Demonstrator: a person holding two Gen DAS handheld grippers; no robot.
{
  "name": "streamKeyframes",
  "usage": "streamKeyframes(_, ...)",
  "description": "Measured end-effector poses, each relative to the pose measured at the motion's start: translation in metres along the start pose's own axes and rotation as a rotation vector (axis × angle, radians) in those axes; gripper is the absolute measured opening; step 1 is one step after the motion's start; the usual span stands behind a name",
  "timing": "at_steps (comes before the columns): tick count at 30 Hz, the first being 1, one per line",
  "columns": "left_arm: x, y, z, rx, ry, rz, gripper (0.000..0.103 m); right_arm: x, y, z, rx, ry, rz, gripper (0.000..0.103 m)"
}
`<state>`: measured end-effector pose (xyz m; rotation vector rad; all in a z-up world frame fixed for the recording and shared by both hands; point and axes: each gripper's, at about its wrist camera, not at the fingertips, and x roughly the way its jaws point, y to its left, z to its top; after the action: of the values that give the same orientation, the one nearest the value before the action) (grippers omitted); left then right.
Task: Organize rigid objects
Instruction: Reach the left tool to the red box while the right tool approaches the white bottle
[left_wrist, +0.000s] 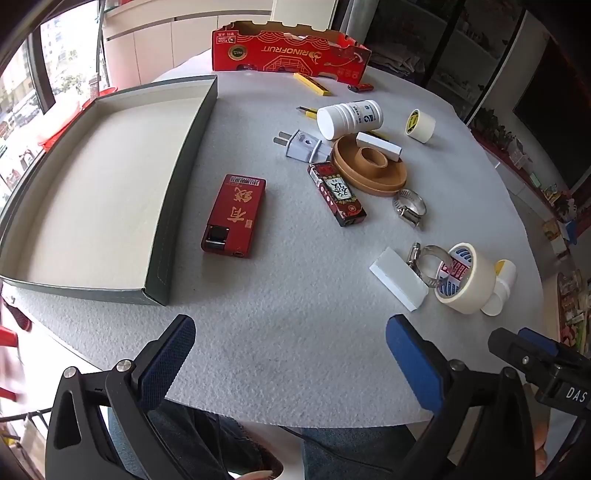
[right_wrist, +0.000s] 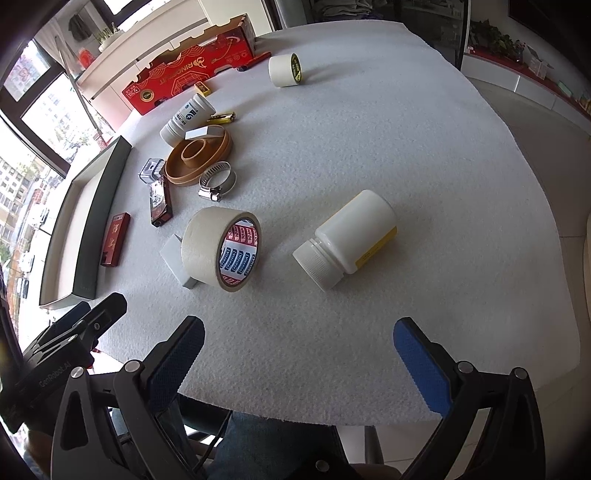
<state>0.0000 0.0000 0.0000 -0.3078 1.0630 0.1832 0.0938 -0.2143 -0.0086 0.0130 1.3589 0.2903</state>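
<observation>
My left gripper (left_wrist: 290, 341) is open and empty above the table's near edge. My right gripper (right_wrist: 299, 343) is open and empty too, short of a white bottle (right_wrist: 347, 238) lying on its side. An empty grey tray (left_wrist: 177, 177) lies at the left. Loose on the felt: a red lighter box (left_wrist: 234, 216), a dark red lighter (left_wrist: 336, 194), a plug (left_wrist: 303, 146), a wooden ring dish (left_wrist: 369, 168), two hose clamps (left_wrist: 410, 206), a large tape roll (right_wrist: 221, 251), a white block (left_wrist: 397, 278).
A red cardboard fruit box (left_wrist: 288, 51) stands at the far edge. Near it lie a second white bottle (left_wrist: 349, 118), a small tape roll (left_wrist: 421, 125) and yellow utility knives (left_wrist: 312, 83). The table edge runs just under both grippers.
</observation>
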Motion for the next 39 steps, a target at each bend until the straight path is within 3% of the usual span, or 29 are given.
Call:
streamKeyframes(26,0.006,-0.009,0.017,0.050,-0.007,-0.033,0.103,0.002,-0.005,0.011,-0.069,0.019,-0.104,0.103)
streamKeyframes(32,0.016,-0.015,0.027,0.103,-0.002,-0.022,0.103,0.004,-0.008,0.012,-0.067,0.024,-0.112,0.103)
streamKeyframes(39,0.024,0.009,0.030,0.069,-0.021,-0.074,0.103,0.004,-0.010,0.013,-0.059,0.023,-0.116,0.103)
